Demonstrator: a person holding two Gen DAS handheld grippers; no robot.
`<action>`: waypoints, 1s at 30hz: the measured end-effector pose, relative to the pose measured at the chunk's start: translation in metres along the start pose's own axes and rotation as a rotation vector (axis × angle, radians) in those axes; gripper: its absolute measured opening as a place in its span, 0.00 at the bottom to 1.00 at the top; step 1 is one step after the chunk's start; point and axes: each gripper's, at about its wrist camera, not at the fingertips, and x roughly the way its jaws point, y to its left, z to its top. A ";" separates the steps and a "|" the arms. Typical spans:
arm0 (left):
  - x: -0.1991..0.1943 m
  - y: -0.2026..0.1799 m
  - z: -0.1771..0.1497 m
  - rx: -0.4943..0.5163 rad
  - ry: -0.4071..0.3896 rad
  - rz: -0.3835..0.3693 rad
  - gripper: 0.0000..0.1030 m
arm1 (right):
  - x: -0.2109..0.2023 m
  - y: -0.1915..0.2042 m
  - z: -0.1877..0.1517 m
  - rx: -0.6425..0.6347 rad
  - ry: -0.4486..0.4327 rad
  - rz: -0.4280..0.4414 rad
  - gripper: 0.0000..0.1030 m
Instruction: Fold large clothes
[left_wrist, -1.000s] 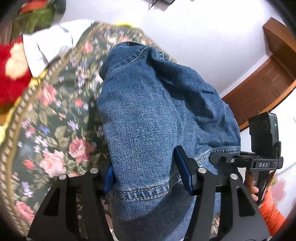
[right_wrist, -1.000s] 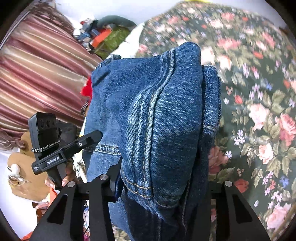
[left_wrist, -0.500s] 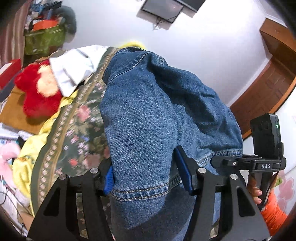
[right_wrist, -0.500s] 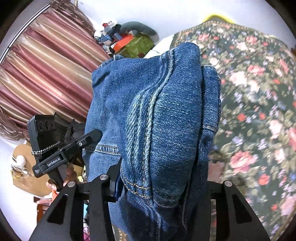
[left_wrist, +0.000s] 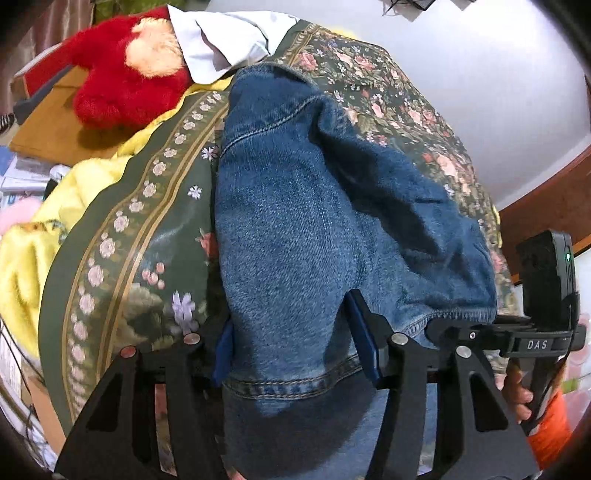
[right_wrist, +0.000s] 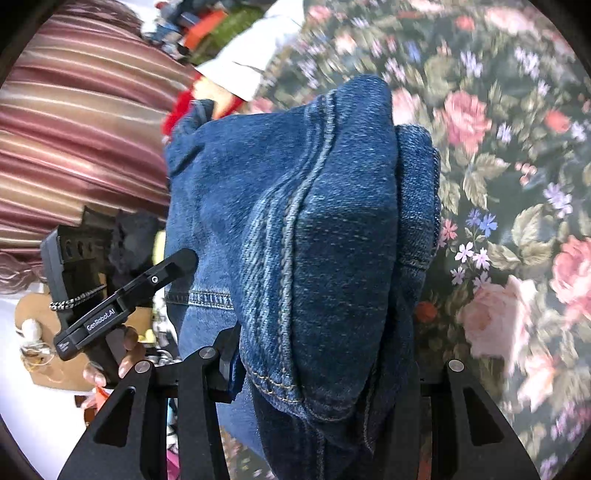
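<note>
Left wrist view shows a big flowered bedspread (left_wrist: 155, 206), dark green with pink roses, filling most of the scene. On top of it, in the middle, lies the blue denim garment (left_wrist: 314, 229), bunched up and hanging down at the near edge. It hides much of the bedspread behind it. The left gripper (left_wrist: 295, 354) has its two blue pads pressed on the near hem of the denim, pinching the cloth between them. To the near right, the right gripper (left_wrist: 532, 343) is seen from the side, and the denim edge reaches it.

Far left sits a fuzzy red plush toy (left_wrist: 122, 77). A white shirt (left_wrist: 225, 40) lies just beside it, touching the far end of the bedspread. A yellow blanket (left_wrist: 22, 266) sticks out on the left.

Right wrist view is a bit blurry. A thick fold of denim (right_wrist: 325, 251) fills the middle and covers the right gripper's (right_wrist: 317, 373) fingers, which are squeezed onto it. A striped curtain (right_wrist: 74, 122) hangs far left. The left gripper (right_wrist: 122, 299) is near left.
</note>
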 end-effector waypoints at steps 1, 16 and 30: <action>0.002 0.001 0.000 0.015 -0.011 0.006 0.54 | 0.005 -0.002 0.003 -0.003 0.000 -0.010 0.43; -0.040 -0.019 -0.011 0.176 -0.121 0.186 0.57 | -0.046 -0.010 -0.002 -0.169 -0.012 -0.211 0.62; 0.027 -0.079 0.056 0.415 -0.129 0.338 0.70 | -0.045 0.050 0.025 -0.305 -0.215 -0.219 0.92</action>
